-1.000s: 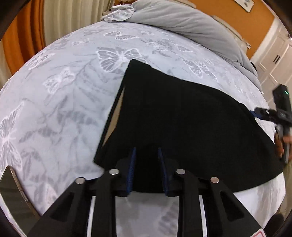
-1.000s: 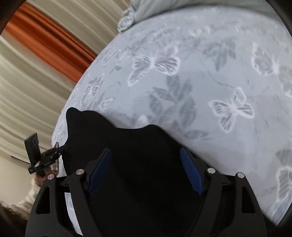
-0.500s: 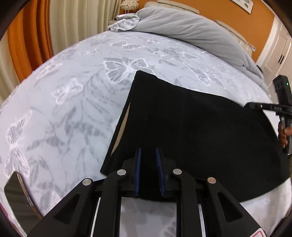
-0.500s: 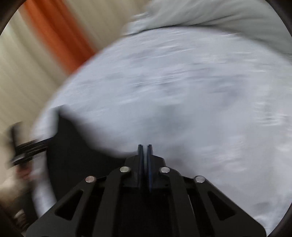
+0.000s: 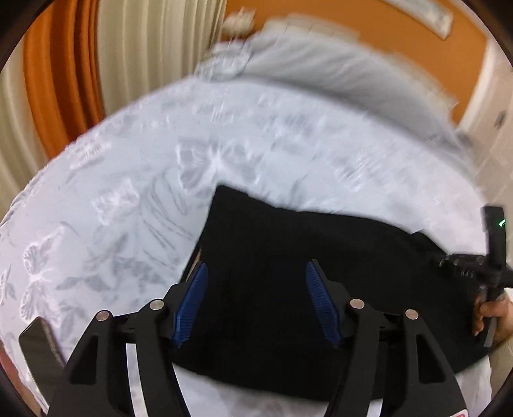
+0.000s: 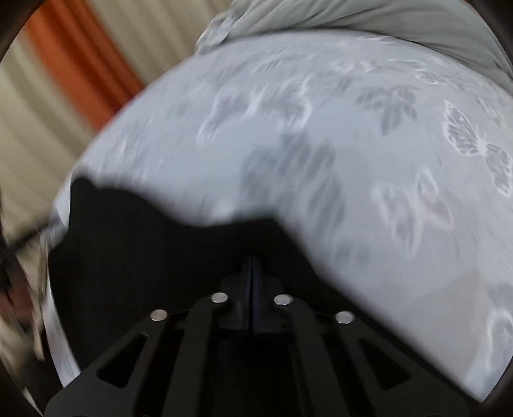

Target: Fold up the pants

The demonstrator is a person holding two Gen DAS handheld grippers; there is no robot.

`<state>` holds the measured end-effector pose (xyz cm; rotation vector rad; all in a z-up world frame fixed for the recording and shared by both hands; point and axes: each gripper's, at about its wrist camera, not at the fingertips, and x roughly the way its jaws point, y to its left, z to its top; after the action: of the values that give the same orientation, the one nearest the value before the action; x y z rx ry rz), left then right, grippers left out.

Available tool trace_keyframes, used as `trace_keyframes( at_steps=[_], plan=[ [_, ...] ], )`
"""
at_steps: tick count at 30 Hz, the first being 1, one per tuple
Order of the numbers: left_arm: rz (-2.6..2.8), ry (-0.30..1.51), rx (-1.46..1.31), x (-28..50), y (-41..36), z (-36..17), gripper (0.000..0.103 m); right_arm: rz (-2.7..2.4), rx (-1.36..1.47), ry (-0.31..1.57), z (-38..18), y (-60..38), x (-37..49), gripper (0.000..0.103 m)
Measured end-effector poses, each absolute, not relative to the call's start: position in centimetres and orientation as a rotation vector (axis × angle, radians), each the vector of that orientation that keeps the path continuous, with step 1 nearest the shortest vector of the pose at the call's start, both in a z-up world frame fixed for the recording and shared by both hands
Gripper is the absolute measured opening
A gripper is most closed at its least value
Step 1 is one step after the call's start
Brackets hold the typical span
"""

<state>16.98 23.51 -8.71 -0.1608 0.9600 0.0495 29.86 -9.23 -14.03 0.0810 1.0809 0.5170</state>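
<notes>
Black pants point(image 5: 288, 263) lie folded on a bed with a grey butterfly-print sheet point(image 5: 128, 179). My left gripper point(image 5: 256, 298) is open, its blue pads point(image 5: 192, 298) spread wide over the pants' near edge, holding nothing. The right gripper shows at the far right of this view point(image 5: 461, 266), at the pants' right end. In the right wrist view my right gripper point(image 6: 251, 272) is shut, and the black pants point(image 6: 160, 256) rise in a peak at its tips, so it pinches the cloth. This view is blurred.
A grey duvet point(image 5: 336, 80) is bunched at the head of the bed. Orange and cream curtains point(image 5: 80, 64) hang to the left. A dark flat object point(image 5: 35, 349) lies at the bed's near left edge. An orange wall point(image 5: 368, 29) is behind.
My left gripper was closed on the pants' near edge and has now opened wide and let go. My right gripper went from open to shut on the cloth and stays shut while moving.
</notes>
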Motion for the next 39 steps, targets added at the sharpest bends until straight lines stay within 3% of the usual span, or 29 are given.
trace_keyframes(
  at_steps=[2, 5, 8, 10, 14, 17, 21, 28, 32, 33, 34, 35, 39],
  plan=[
    [0.155, 1.067, -0.148, 19.3, 24.3, -12.4, 0.067, 0.416, 0.109, 1.041, -12.4, -9.5, 30.8, 0.004],
    [0.116, 1.025, -0.186, 18.4, 25.7, -12.0, 0.069, 0.483, 0.103, 0.992, -9.7, -9.2, 27.6, 0.004],
    [0.135, 1.016, -0.159, 17.6, 26.6, -12.1, 0.071, 0.521, 0.008, 1.045, -11.2, -6.7, 25.9, 0.000],
    [0.136, 1.015, -0.202, 17.6, 27.2, -12.7, 0.078, 0.445, -0.037, 1.082, -13.9, -6.2, 28.2, 0.000],
    [0.158, 0.996, -0.223, 17.3, 26.5, -11.1, 0.066, 0.389, 0.163, 0.992, -10.3, -7.8, 28.9, 0.006],
    [0.120, 0.939, -0.166, 15.3, 25.1, -8.0, 0.066, 0.462, 0.102, 0.980, -7.5, -7.6, 24.1, 0.006],
    [0.062, 0.848, -0.081, 12.8, 21.1, -3.4, 0.067, 0.440, -0.075, 1.048, -8.3, -8.7, 16.1, 0.005],
    [-0.137, 0.828, -0.024, 9.7, 9.4, 0.0, 0.074, -0.102, 0.025, 1.113, -11.1, -30.6, 9.7, 0.004],
    [-0.133, 0.811, 0.037, 8.3, 3.8, -0.7, 0.074, -0.361, 0.174, 1.024, -7.9, -41.6, 4.9, 0.009],
    [-0.104, 0.785, 0.070, 7.9, 2.5, -0.9, 0.075, -0.373, 0.191, 0.980, -6.9, -43.4, 3.3, 0.012],
    [-0.089, 0.765, 0.094, 7.6, 1.6, -1.1, 0.078, -0.378, 0.183, 0.961, -6.6, -44.4, 2.5, 0.036],
    [-0.071, 0.748, 0.115, 7.3, 0.5, -1.3, 0.079, -0.439, 0.124, 0.960, -6.9, -46.5, 1.4, 0.067],
    [-0.070, 0.735, 0.118, 7.1, -2.6, -3.0, 0.081, -0.592, 0.214, 0.941, -7.4, -53.5, -2.4, 0.067]
  ],
)
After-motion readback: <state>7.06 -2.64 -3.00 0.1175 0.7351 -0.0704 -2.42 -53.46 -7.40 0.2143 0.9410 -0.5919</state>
